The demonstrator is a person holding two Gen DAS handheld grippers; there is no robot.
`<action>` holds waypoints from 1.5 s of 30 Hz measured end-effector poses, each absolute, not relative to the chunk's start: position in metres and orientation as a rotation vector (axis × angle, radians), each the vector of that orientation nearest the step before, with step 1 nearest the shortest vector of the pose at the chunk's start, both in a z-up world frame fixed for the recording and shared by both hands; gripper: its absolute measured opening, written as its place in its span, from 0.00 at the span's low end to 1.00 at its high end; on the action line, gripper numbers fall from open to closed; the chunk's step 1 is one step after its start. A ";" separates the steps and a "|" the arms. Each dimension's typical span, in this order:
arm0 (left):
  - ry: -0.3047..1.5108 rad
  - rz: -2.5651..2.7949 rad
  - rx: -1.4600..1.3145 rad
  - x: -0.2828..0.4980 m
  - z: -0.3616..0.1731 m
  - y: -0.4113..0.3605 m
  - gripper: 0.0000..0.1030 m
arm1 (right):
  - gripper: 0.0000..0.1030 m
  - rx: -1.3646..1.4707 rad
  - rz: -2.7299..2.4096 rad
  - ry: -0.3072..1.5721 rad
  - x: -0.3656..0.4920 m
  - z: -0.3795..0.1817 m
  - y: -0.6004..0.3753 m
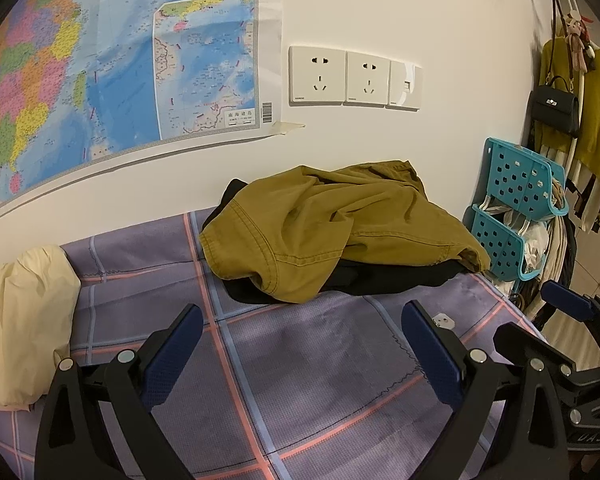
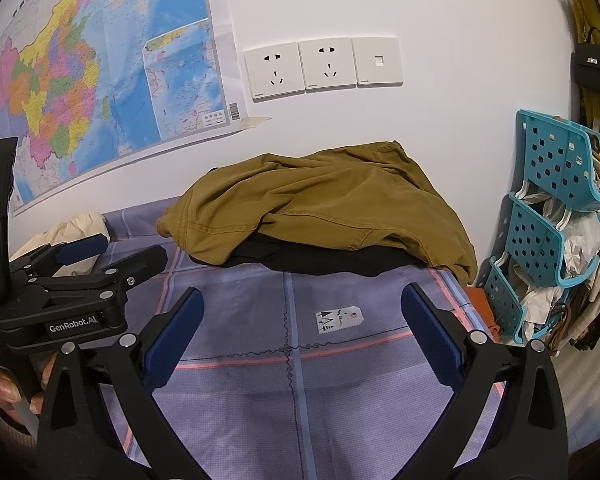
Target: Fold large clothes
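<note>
both jaws wide, nothing between them. my left gripper hangs over bare bedsheet, blue pads spread. my right gripper same, spread wide over the sheet, a small white tag lying on the sheet between its fingers and apart from both.

mustard trousers lie crumpled in a heap at the far side of the bed against the wall, ahead of both grippers, not touched by either. they sit on top of a black garment whose edge sticks out underneath toward me.

cream pillow on the sheet, left of my left gripper. from the right wrist view i see the left gripper at far left with a hand on its handle.

map taped on the wall, sockets beside it. teal baskets stacked at right past the bed edge, stuffed with bags. black handbag hanging on a rack with yellow clothes.
</note>
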State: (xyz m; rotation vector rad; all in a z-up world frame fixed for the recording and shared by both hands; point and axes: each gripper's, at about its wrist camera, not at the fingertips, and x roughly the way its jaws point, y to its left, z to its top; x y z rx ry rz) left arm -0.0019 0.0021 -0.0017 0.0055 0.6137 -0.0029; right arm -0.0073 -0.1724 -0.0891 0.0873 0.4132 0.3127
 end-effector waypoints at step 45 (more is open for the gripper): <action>0.631 -0.005 -0.015 0.001 -0.002 0.006 0.93 | 0.95 0.072 0.308 0.416 -0.008 -0.088 -0.169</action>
